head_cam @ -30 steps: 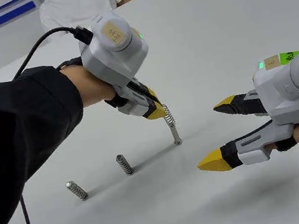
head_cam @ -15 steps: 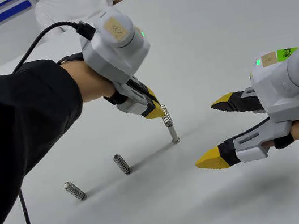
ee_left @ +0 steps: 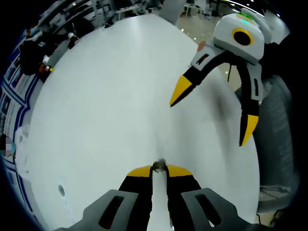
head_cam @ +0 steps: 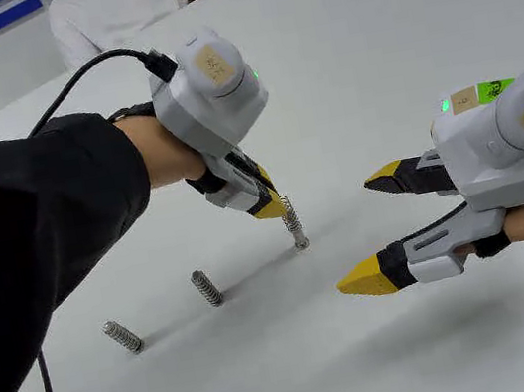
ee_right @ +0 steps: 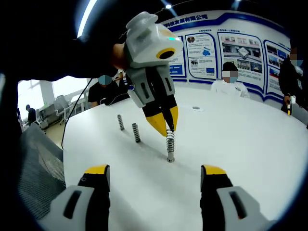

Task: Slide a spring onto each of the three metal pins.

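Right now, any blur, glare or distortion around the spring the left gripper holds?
Head view: sharp, with soft shadows on the table. Left gripper view: strong fisheye bend, table washed out, spring small and soft at the jaw tips. Right gripper view: spring crisp, strip light flares top left, dark sleeve shades the top.

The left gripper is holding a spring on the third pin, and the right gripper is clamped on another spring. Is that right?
Not quite. The right gripper grips nothing: the right gripper view shows its jaws wide apart and empty. The rest stands: the left gripper holds a spring on the third pin.
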A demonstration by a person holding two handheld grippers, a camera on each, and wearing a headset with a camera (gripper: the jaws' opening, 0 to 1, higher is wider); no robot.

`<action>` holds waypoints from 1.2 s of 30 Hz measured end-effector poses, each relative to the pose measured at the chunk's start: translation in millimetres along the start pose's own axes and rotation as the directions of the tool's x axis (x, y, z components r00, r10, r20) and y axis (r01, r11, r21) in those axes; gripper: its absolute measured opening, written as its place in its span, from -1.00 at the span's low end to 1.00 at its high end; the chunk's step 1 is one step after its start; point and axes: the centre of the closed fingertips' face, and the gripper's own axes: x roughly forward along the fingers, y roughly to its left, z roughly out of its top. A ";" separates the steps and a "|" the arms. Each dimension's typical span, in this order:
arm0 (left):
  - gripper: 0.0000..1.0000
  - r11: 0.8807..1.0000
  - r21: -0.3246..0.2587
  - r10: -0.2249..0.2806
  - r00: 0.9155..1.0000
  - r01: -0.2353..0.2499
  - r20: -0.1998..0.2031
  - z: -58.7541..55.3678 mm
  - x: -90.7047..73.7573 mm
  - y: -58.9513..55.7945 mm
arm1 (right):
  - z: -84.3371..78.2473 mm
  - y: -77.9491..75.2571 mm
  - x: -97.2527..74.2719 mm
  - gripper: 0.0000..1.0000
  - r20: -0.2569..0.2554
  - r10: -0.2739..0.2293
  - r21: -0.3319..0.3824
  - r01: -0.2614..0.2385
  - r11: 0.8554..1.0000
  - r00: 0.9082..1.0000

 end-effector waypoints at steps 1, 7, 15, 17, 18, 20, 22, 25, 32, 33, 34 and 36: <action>-0.82 1.000 0.002 -0.001 1.000 0.001 -0.004 -1.2 1.5 -0.6 | -0.2 0.2 0.0 0.57 0.000 0.000 0.001 0.000 1.000 1.000; -0.82 1.000 0.006 -0.002 1.000 0.002 -0.013 -4.7 7.3 -2.5 | -0.9 1.3 0.8 0.57 -0.002 0.005 0.002 -0.005 1.000 1.000; -0.81 1.000 0.006 -0.002 1.000 0.003 -0.030 -9.4 12.7 -4.1 | -2.0 3.3 1.4 0.56 -0.007 0.009 0.001 -0.009 1.000 1.000; -0.81 1.000 0.007 -0.001 1.000 0.002 -0.031 -9.9 13.8 -4.8 | -1.9 3.5 1.2 0.56 -0.008 0.009 0.001 -0.009 1.000 1.000; -0.81 1.000 0.007 -0.002 0.999 0.002 -0.033 -10.3 14.4 -5.2 | -2.0 3.5 1.2 0.56 -0.008 0.008 0.001 -0.008 1.000 1.000; -0.81 1.000 0.009 -0.001 0.999 0.002 -0.034 -10.9 15.7 -5.2 | -2.3 3.8 1.2 0.56 -0.010 0.009 0.001 -0.009 1.000 1.000; -0.81 1.000 0.009 -0.002 0.999 0.002 -0.035 -11.7 17.5 -3.5 | -2.3 4.0 1.2 0.56 -0.010 0.009 0.001 -0.009 1.000 1.000; -0.81 1.000 0.009 -0.002 0.999 0.003 -0.036 -12.2 19.5 -4.1 | -2.4 4.0 1.1 0.56 -0.011 0.009 0.001 -0.009 1.000 1.000; -0.80 1.000 -0.005 0.000 1.000 0.000 -0.019 -11.7 20.8 -3.7 | -2.8 3.2 0.8 0.56 -0.013 0.007 0.002 -0.007 1.000 1.000; -0.80 1.000 -0.004 0.000 1.000 0.000 -0.016 -11.4 20.7 -3.8 | -3.0 3.1 0.8 0.56 -0.014 0.008 0.001 -0.008 1.000 1.000; -0.80 1.000 -0.004 0.000 1.000 0.000 -0.013 -11.3 20.5 -4.0 | -3.2 3.2 0.8 0.56 -0.015 0.008 0.001 -0.008 1.000 1.000; -0.79 1.000 -0.004 0.002 1.000 -0.002 -0.007 -11.0 20.1 -3.9 | -3.3 3.4 0.9 0.56 -0.016 0.008 0.001 -0.008 1.000 1.000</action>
